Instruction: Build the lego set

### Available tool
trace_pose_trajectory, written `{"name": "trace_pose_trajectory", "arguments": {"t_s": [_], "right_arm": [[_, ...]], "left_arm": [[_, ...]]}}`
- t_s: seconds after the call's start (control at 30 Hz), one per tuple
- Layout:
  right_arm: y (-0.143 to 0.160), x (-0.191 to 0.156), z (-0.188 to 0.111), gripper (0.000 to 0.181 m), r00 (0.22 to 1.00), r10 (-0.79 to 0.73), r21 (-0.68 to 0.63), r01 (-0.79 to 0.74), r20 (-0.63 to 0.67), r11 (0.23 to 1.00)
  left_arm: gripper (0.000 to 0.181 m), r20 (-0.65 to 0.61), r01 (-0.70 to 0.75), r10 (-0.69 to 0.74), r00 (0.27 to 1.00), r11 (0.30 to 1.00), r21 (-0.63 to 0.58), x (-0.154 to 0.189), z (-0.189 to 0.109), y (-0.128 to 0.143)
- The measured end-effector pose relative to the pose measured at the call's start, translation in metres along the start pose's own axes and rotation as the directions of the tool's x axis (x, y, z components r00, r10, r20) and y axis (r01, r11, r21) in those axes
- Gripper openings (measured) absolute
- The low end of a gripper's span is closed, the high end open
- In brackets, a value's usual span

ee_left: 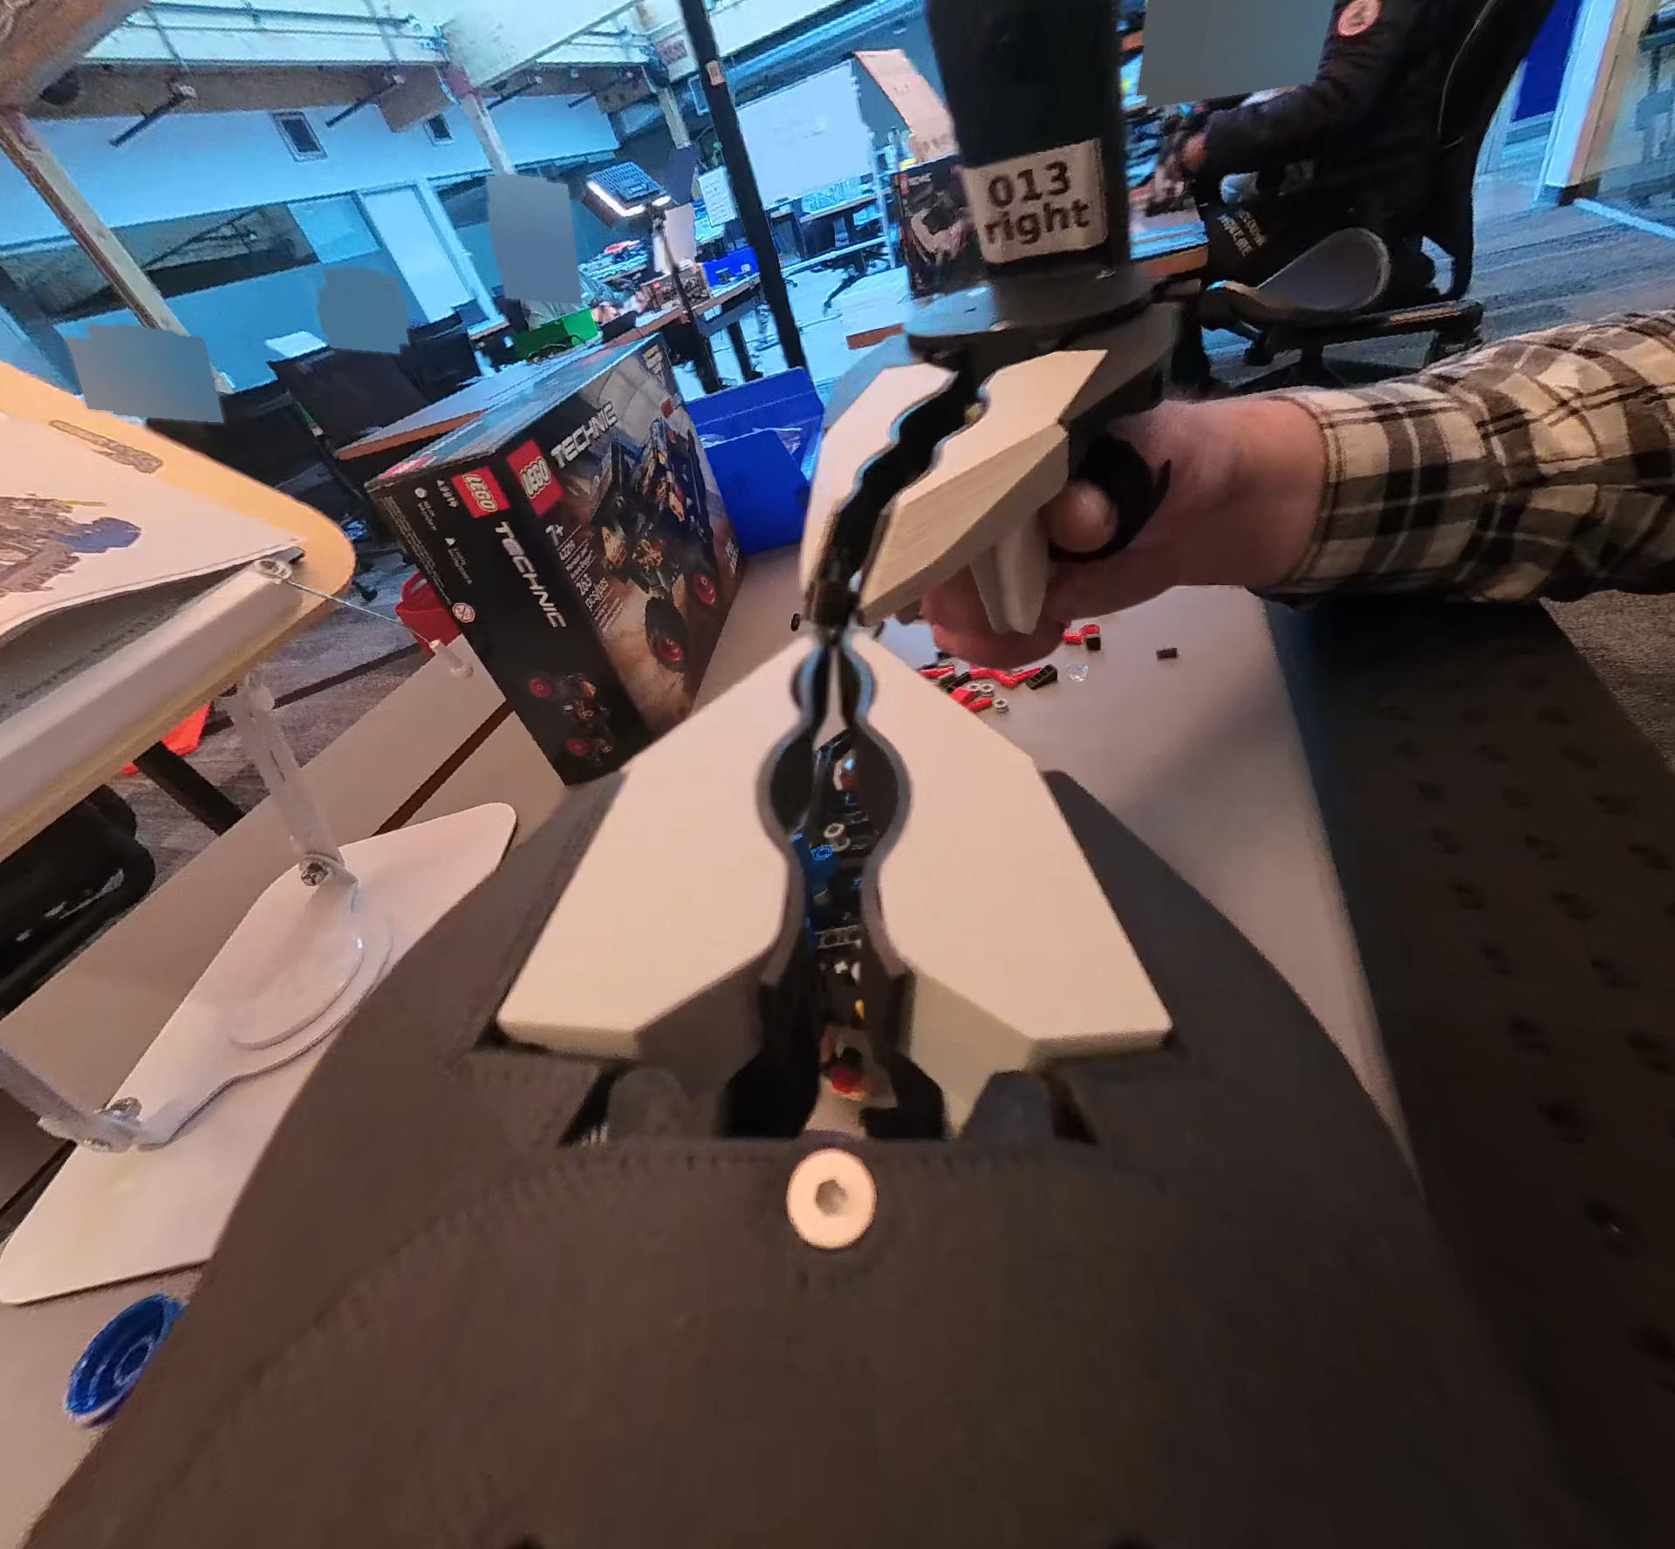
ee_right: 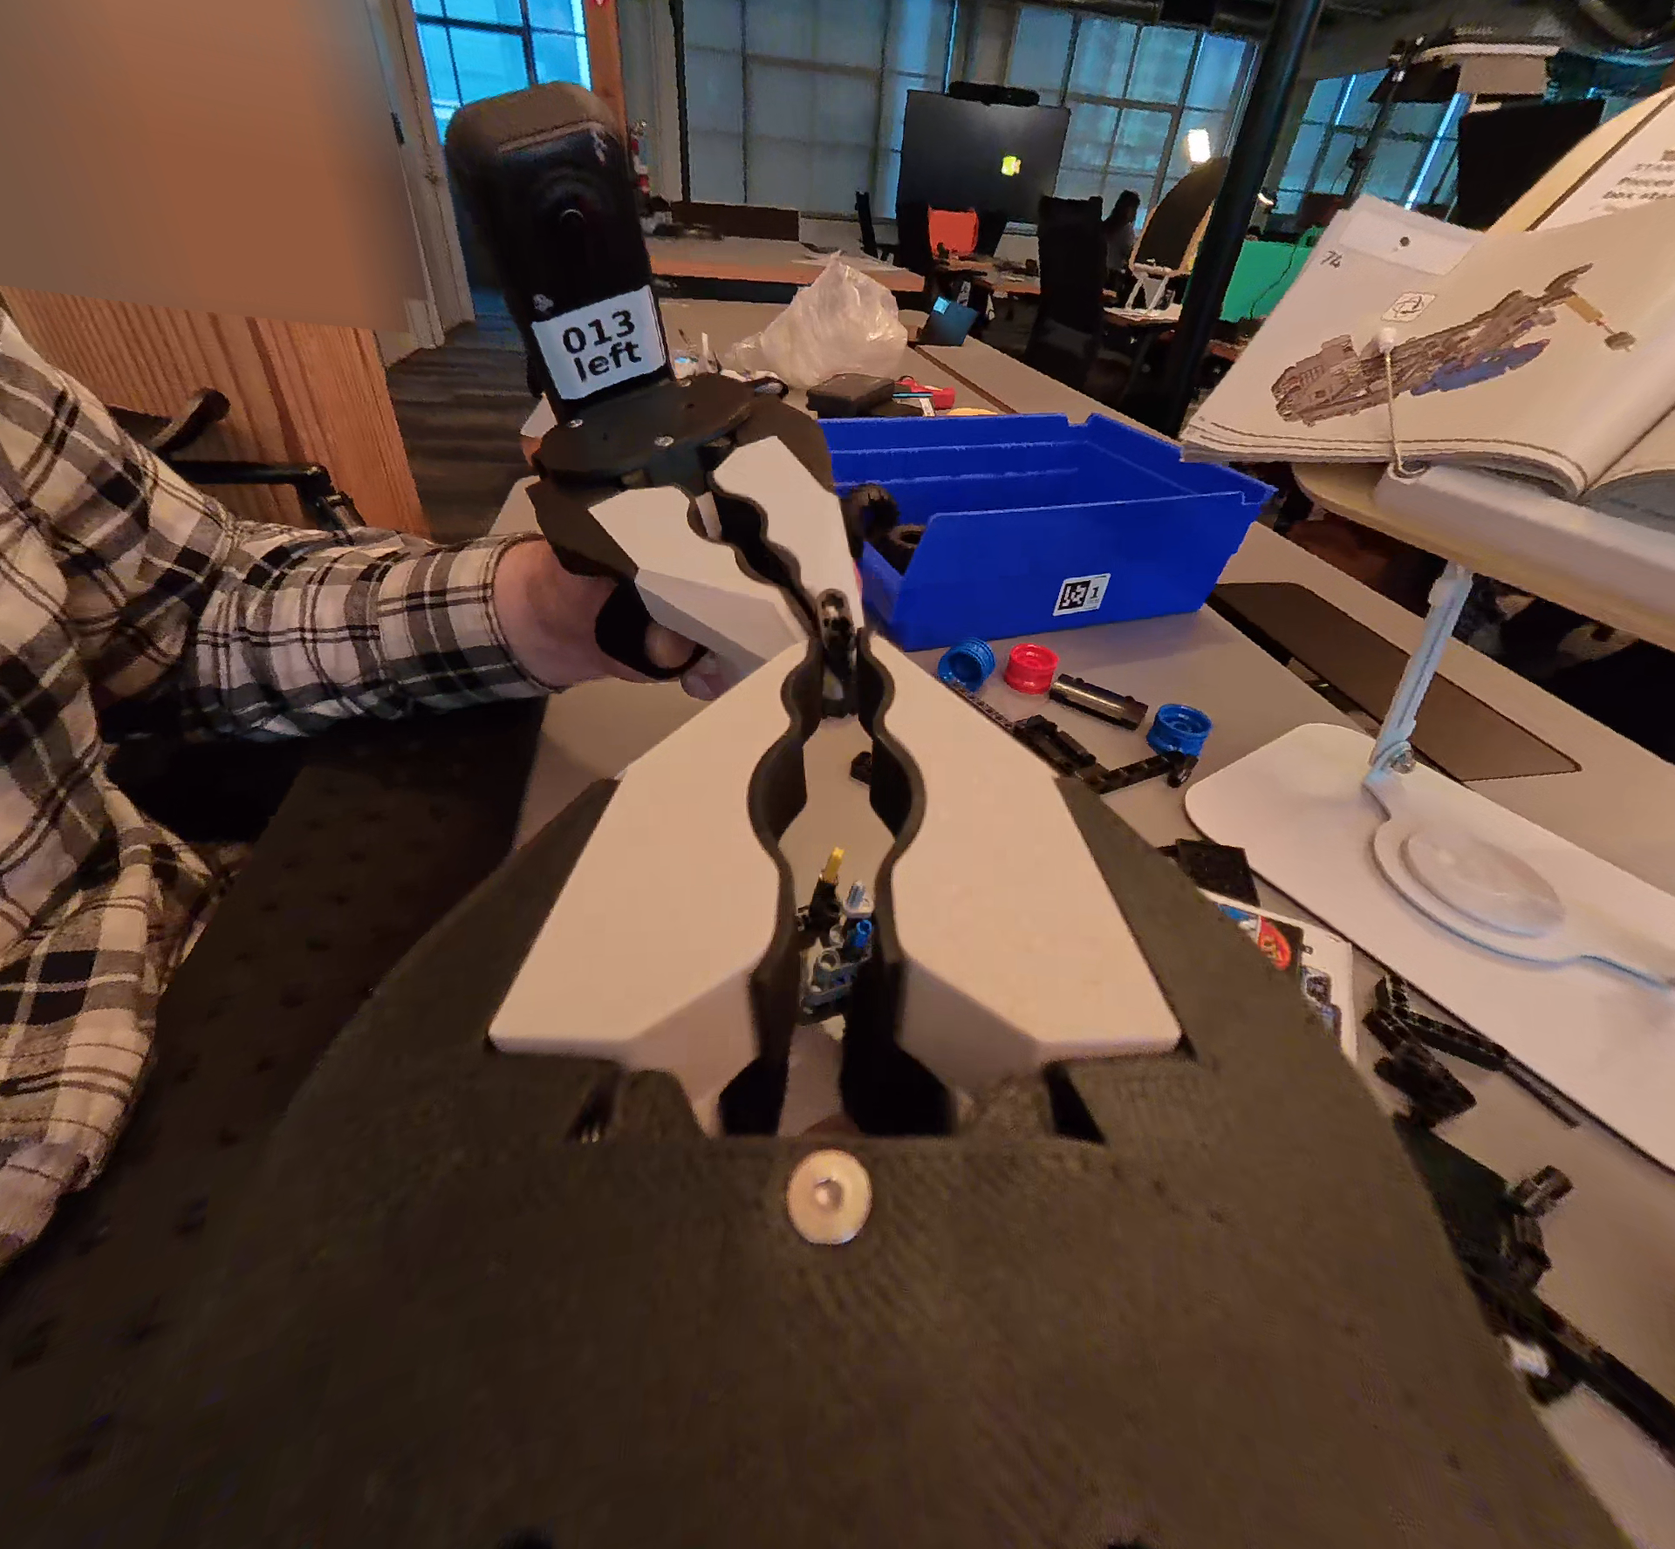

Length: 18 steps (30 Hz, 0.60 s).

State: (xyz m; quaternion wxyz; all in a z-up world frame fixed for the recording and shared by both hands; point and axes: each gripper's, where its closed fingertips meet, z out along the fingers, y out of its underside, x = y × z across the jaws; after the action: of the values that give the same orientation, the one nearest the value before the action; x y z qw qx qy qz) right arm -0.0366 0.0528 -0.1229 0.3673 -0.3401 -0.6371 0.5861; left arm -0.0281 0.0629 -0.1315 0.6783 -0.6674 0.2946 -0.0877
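Observation:
My right gripper (ee_right: 838,676) is shut on a small black Lego piece (ee_right: 834,631) with holes and holds it upright above the table. The piece also shows in the left wrist view (ee_left: 825,592), at the right gripper's (ee_left: 829,604) tips. My left gripper (ee_left: 829,649) is shut, and its tips meet right at the end of that piece, tip to tip with the right gripper. In the right wrist view the left gripper (ee_right: 832,599) comes in from the left, held by a hand in a plaid sleeve. A small partly built model (ee_right: 834,935) lies on the table below my fingers.
A Lego box (ee_left: 580,563) stands behind. A blue bin (ee_right: 1042,527) sits on the table (ee_right: 1269,663). Blue (ee_right: 965,661) and red (ee_right: 1031,665) wheel hubs and black beams (ee_right: 1088,758) lie before it. An open instruction book (ee_right: 1450,364) rests on a white stand (ee_right: 1450,862). Loose red and black parts (ee_left: 997,681) lie at the right. Left and right tips are no more than a few centimetres apart. The open instruction book (ee_right: 1450,364) is about equally far from each gripper, around 30 cm.

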Motion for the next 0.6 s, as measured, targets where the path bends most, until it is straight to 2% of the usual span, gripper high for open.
{"name": "trace_pose_trajectory", "arguments": {"t_s": [0.2, 0.3, 0.43, 0.6], "right_arm": [[0.002, -0.002, -0.001, 0.005, 1.000, -0.021, 0.003, 0.021, 0.004, 1.000], [0.005, -0.004, 0.000, 0.005, 1.000, 0.004, -0.003, -0.004, 0.027, 1.000], [0.000, -0.012, -0.005, 0.005, 0.973, 0.155, 0.051, -0.166, 0.168, 0.985], [-0.008, -0.026, -0.016, 0.005, 0.896, 0.262, 0.065, -0.304, 0.359, 0.950]], "left_arm": [[0.000, -0.018, -0.007, 0.007, 1.000, 1.000, -0.003, 0.003, 0.000, 0.001], [0.008, -0.028, 0.006, -0.006, 1.000, 1.000, -0.011, 0.001, -0.004, 0.003], [0.015, -0.048, -0.030, 0.029, 0.998, 0.999, -0.012, 0.004, -0.010, 0.001], [0.020, -0.123, -0.050, 0.049, 0.991, 0.999, -0.004, 0.017, -0.013, -0.002]]}}
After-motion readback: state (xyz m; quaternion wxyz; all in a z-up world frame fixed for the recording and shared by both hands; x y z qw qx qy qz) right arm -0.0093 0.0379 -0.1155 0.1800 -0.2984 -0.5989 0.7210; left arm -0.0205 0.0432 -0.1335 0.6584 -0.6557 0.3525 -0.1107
